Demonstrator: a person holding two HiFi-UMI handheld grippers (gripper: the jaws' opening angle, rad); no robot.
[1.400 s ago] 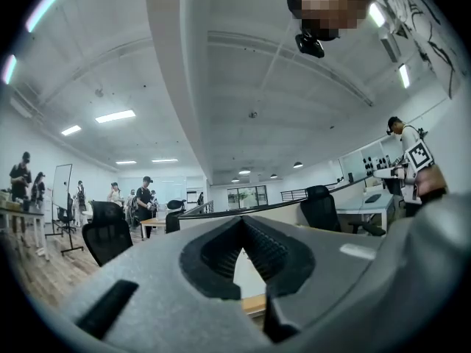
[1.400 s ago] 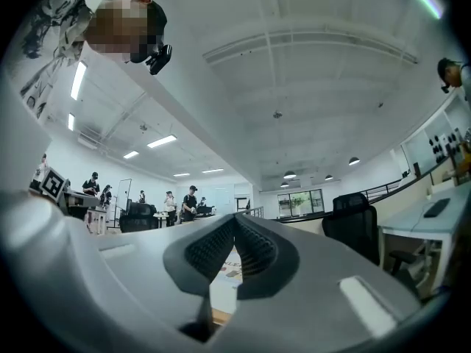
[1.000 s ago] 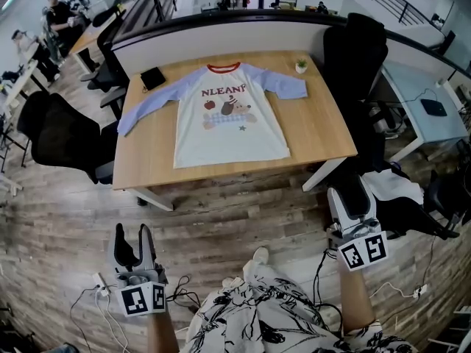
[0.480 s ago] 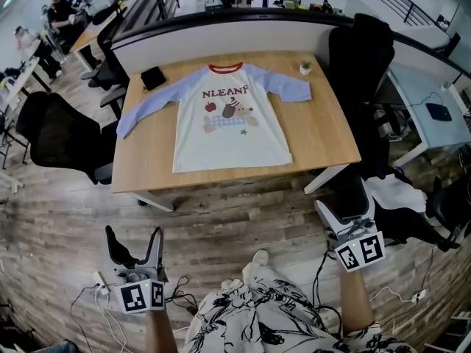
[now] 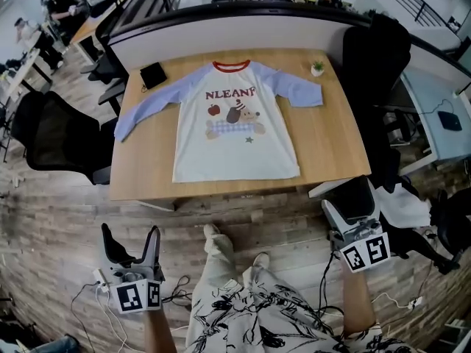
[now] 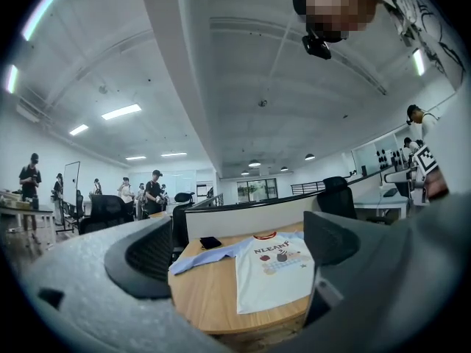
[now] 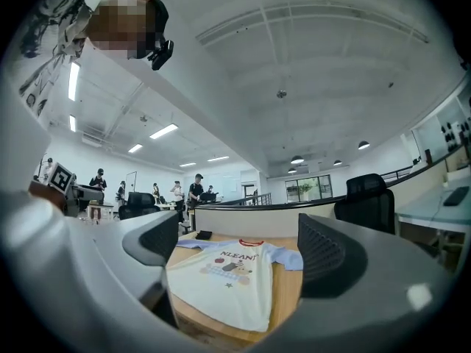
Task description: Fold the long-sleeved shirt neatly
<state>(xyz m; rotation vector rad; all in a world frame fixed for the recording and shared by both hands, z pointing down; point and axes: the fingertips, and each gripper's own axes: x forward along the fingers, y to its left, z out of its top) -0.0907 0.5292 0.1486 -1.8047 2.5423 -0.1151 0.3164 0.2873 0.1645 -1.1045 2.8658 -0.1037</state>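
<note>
Shirt [image 5: 234, 123] lies flat and face up in the middle of the bench [image 5: 335, 149]. The print is showing, the red collar points to the far edge and the hem lies just inside the near edge. The picture-left sleeve [image 5: 143, 115] is stretched out straight, and its cuff reaches the bench's side edge. The picture-right sleeve [image 5: 298, 90] is spread out too, angled toward the small plant [image 5: 318, 68]. A black pouch [image 5: 153, 75] sits near the far corner, just beside the picture-left sleeve but clear of it. No crease, tuck or overlap shows anywhere on the body or sleeves. Judgement: folding has not begun and every step is left, meaning both sleeves in, sides in, then hem up to collar. The left claw [image 5: 131, 235] and right claw [image 5: 352, 203] hang over the floor [image 5: 66, 219], on the near side of the bench and well apart from the shirt, one at each side of the person. Both point level toward the bench. In each gripper view the jaws stand as wide apart as they go. They have just been opening, with nothing between them and only the distant shirt seen through the gap. Neither claw touches cloth. Judgement: this is the approach stage, and both claws must first reach the bench before any grasp is made.
</note>
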